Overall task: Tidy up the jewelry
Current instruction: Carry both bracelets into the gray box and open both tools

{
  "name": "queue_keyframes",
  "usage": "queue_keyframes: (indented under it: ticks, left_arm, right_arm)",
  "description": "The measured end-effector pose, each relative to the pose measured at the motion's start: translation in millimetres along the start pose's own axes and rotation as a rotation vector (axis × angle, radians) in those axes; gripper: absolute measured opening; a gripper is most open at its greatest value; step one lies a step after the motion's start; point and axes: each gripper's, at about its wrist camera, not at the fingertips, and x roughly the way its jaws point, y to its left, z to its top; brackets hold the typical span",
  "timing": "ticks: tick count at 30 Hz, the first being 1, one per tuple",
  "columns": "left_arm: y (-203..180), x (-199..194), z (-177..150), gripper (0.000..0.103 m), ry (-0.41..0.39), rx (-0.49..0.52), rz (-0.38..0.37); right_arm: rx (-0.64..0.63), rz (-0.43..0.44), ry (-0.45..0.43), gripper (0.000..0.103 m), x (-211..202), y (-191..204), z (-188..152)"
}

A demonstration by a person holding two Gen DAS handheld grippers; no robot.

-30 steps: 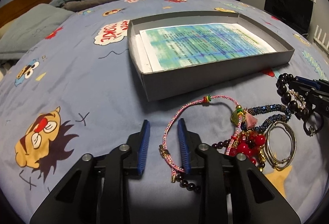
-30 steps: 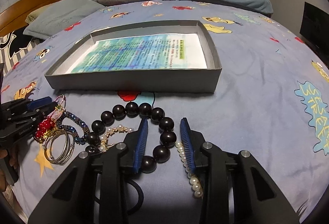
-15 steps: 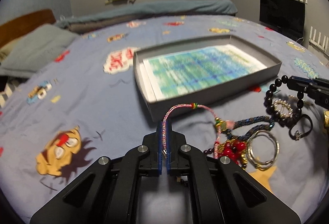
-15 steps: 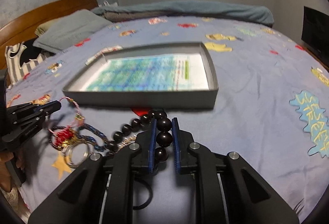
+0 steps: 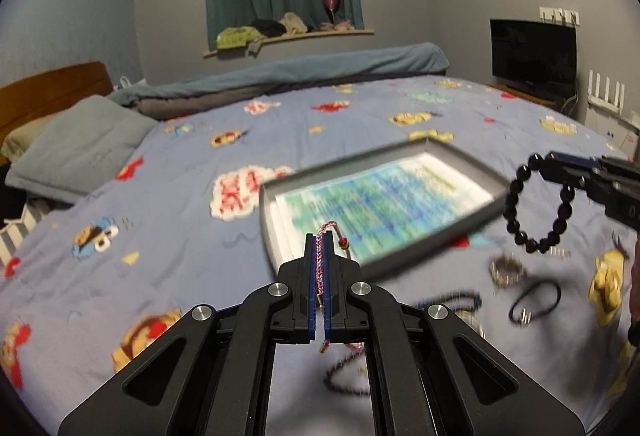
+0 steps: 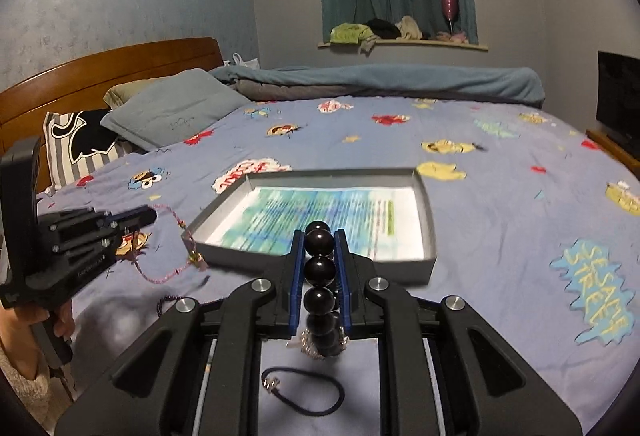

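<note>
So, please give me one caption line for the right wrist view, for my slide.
Right gripper shut on a black bead bracelet, lifted above the bedspread before the grey tray.

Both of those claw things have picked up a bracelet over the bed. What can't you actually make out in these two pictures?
- Printed sheet in the grey box: text motion-blurred in both views.
- Loose jewelry on the bedspread, left wrist view: smeared, pieces indistinguishable.
- Pink cord bracelet: lower loop hidden behind the left gripper fingers.
- Black bead bracelet: lower part hidden by the right gripper.
</note>
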Motion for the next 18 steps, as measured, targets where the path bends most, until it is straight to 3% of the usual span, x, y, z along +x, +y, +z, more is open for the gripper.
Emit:
queue_keyframes:
  ticks: [9, 18]
  left_arm:
    - [8.3, 36.1, 58.1, 0.003, -0.026, -0.047, -0.019]
    - [12.1, 110.9, 67.4, 0.003, 0.033, -0.114, -0.033]
  right_arm:
    - [-0.009, -0.073, -0.091, 0.014, 24.5, -22.4, 52.4]
    - [0.045, -0.071, -0.071, 0.014, 87.8, -58.1, 64.2]
